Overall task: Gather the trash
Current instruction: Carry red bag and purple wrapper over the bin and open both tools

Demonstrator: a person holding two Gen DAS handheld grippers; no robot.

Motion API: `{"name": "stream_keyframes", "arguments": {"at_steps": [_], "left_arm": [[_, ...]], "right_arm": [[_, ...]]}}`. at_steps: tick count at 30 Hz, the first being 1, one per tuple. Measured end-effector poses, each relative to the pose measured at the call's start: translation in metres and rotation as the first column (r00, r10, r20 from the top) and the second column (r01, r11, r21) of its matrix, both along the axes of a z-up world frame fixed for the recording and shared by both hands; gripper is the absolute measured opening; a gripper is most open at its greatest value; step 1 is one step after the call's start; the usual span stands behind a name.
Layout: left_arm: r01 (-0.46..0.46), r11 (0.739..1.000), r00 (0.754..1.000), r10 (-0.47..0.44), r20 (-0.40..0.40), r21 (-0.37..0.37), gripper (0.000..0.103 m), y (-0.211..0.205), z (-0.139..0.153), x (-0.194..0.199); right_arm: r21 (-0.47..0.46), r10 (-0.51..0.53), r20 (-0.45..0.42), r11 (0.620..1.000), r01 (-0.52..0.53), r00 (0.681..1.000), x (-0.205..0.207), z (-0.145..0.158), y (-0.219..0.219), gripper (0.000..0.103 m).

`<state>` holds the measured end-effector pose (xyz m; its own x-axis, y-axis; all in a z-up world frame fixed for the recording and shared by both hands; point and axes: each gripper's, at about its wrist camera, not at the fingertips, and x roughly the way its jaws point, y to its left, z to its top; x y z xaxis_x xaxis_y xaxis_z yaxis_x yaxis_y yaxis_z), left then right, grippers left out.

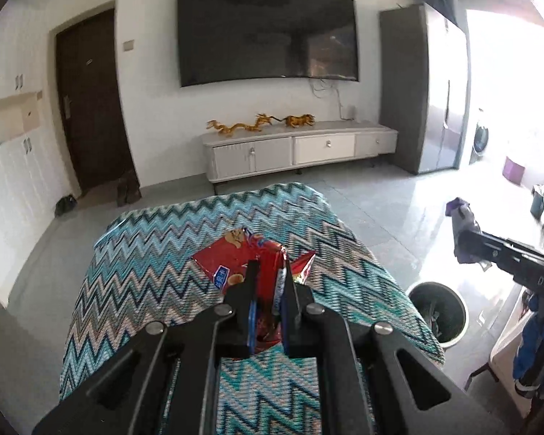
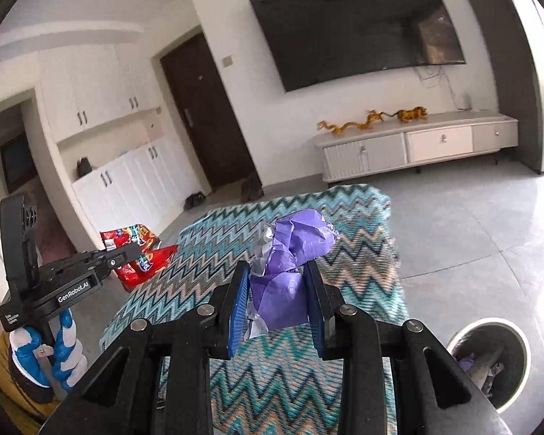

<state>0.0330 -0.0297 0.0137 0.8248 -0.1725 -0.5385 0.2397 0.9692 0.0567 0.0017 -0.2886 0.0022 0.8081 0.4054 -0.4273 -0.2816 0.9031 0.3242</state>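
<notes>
Right gripper (image 2: pixel 277 297): fingers pinching crumpled purple wrapper (image 2: pixel 293 250); trash bin (image 2: pixel 489 359) lower right, nearer this hand. Left gripper (image 1: pixel 268 290): fingers clamping red snack bag (image 1: pixel 235 257).

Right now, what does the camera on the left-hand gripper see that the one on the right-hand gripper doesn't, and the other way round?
Only the left wrist view shows the grey fridge-like cabinet and a white washing machine in the bright doorway.

Only the right wrist view shows the person's blue-and-white gloved hand gripping the left gripper's handle.

Both show the left gripper shut on a red crinkly snack bag, the right gripper shut on a crumpled purple plastic wrapper, the zigzag-patterned cloth, the round grey trash bin and the wall television.
</notes>
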Motion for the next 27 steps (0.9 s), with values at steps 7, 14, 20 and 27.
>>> {"name": "stream_keyframes", "arguments": {"at_steps": [7, 14, 20, 27], "left_arm": [[0.141, 0.986, 0.990, -0.139, -0.027, 0.089, 0.009, -0.081, -0.011, 0.006], [0.267, 0.955, 0.963, -0.257, -0.085, 0.130, 0.009, -0.150, -0.034, 0.020], [0.350, 0.924, 0.933, -0.328, -0.150, 0.152, 0.009, -0.207, -0.060, 0.040], [0.452, 0.880, 0.879, -0.410, -0.245, 0.146, 0.012, -0.276, -0.100, 0.071]], "right_arm": [[0.020, -0.133, -0.021, 0.991, 0.133, 0.991, -0.023, -0.023, -0.064, 0.030], [0.051, -0.250, -0.113, 0.965, 0.257, 0.962, -0.026, -0.064, -0.123, 0.030], [0.062, -0.311, -0.206, 0.942, 0.330, 0.928, -0.015, -0.102, -0.162, 0.030], [0.058, -0.364, -0.308, 0.915, 0.399, 0.879, 0.005, -0.146, -0.200, 0.032]]}}
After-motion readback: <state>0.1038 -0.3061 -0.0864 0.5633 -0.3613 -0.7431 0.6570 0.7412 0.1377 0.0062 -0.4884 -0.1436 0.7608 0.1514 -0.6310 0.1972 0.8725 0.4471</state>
